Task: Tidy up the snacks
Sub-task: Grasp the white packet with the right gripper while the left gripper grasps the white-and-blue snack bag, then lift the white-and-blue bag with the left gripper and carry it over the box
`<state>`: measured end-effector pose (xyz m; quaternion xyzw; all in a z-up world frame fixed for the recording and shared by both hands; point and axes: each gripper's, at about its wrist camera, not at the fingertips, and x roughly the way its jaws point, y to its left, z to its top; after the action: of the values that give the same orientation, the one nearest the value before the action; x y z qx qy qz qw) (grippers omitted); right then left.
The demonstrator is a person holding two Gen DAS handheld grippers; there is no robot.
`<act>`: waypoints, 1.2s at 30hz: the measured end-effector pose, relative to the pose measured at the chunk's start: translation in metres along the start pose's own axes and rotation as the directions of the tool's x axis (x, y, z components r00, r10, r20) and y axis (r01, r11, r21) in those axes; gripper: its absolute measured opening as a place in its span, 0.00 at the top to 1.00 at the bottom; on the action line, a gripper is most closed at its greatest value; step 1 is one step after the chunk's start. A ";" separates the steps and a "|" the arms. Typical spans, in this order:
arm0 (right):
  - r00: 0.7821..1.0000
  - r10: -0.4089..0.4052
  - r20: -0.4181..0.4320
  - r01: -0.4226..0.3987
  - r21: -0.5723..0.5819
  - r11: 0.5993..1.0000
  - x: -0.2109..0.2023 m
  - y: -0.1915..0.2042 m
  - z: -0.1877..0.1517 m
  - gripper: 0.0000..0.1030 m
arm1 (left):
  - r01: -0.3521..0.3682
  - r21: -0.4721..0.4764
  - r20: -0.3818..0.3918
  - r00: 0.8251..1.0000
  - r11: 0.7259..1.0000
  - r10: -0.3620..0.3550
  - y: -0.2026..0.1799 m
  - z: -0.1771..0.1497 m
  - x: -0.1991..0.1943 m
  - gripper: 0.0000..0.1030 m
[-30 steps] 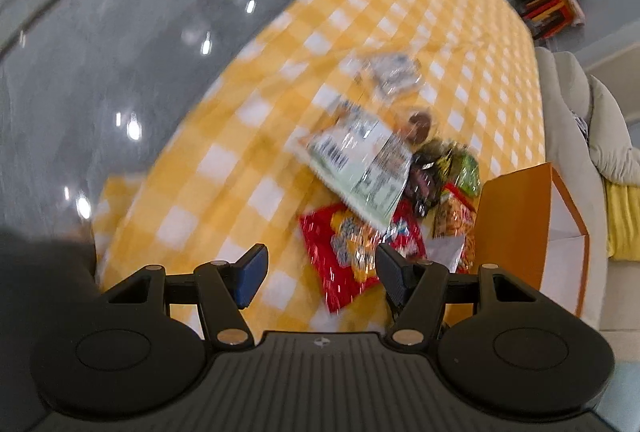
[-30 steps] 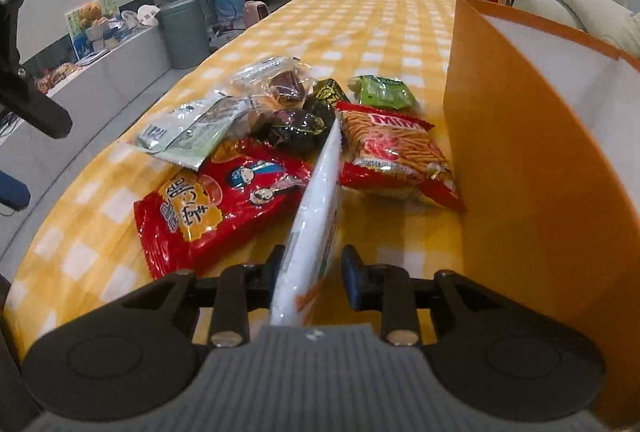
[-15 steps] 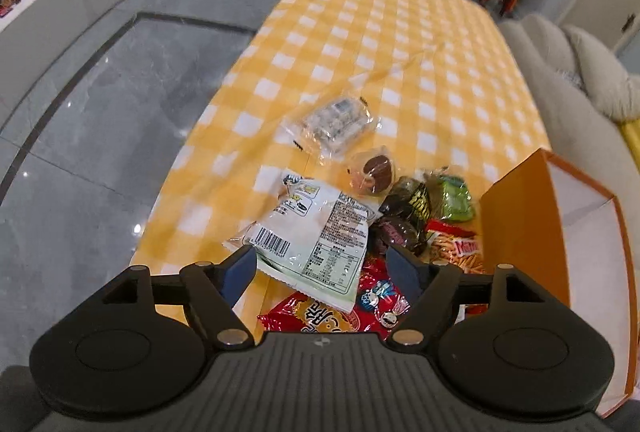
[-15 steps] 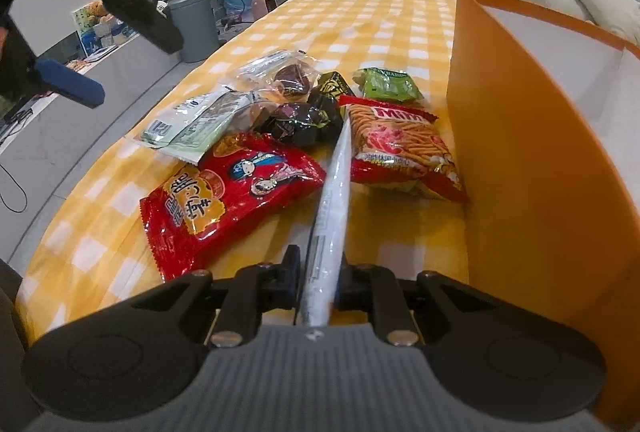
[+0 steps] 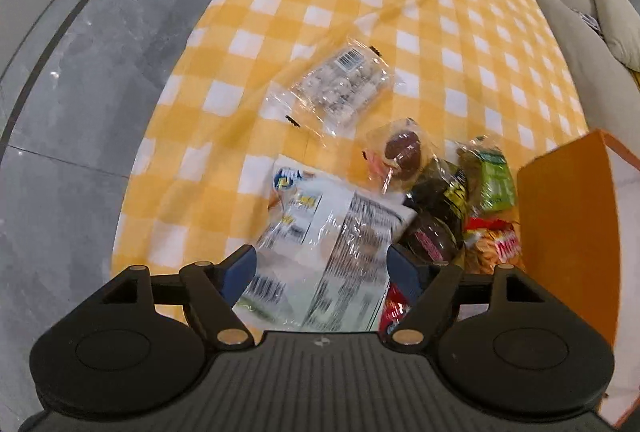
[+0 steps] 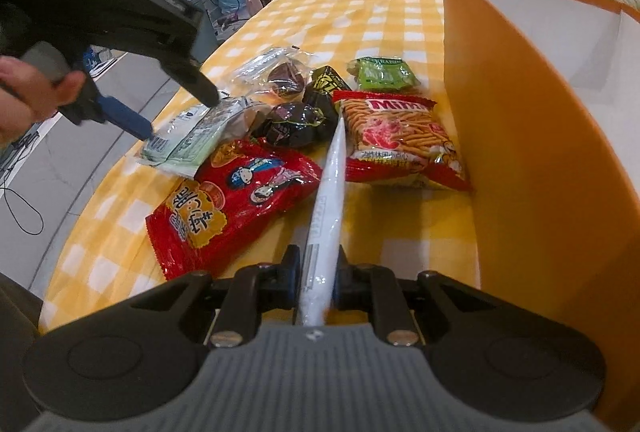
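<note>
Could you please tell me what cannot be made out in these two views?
- White packet print: left wrist view, motion blur.
- Orange box contents: both views, hidden by its wall.
- Face of the white packet edge-on in the right gripper: right wrist view.
- Red packet: left view, mostly covered.

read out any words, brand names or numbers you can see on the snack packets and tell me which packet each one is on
"MIMI": on the red noodle-stick packet beside the orange box.
Yellow Chinese characters on the red cartoon packet: I cannot read them reliably.
White packet under the open left gripper: barcode and print, blurred.
Flat white packet in the right gripper: edge-on, unreadable.
Green packet: too small.
</note>
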<state>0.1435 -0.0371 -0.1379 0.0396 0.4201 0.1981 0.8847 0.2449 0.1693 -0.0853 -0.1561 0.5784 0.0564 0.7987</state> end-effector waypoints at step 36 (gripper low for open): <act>1.000 0.011 -0.012 -0.012 -0.028 1.000 -0.003 0.004 0.001 0.87 | -0.066 0.004 0.084 0.994 0.998 0.066 -0.006 -0.008 0.010 0.59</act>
<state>0.1419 -0.0346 -0.1343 0.0287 0.4221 0.2093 0.8816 0.2425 0.1603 -0.0961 -0.1319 0.5496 0.0873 0.8203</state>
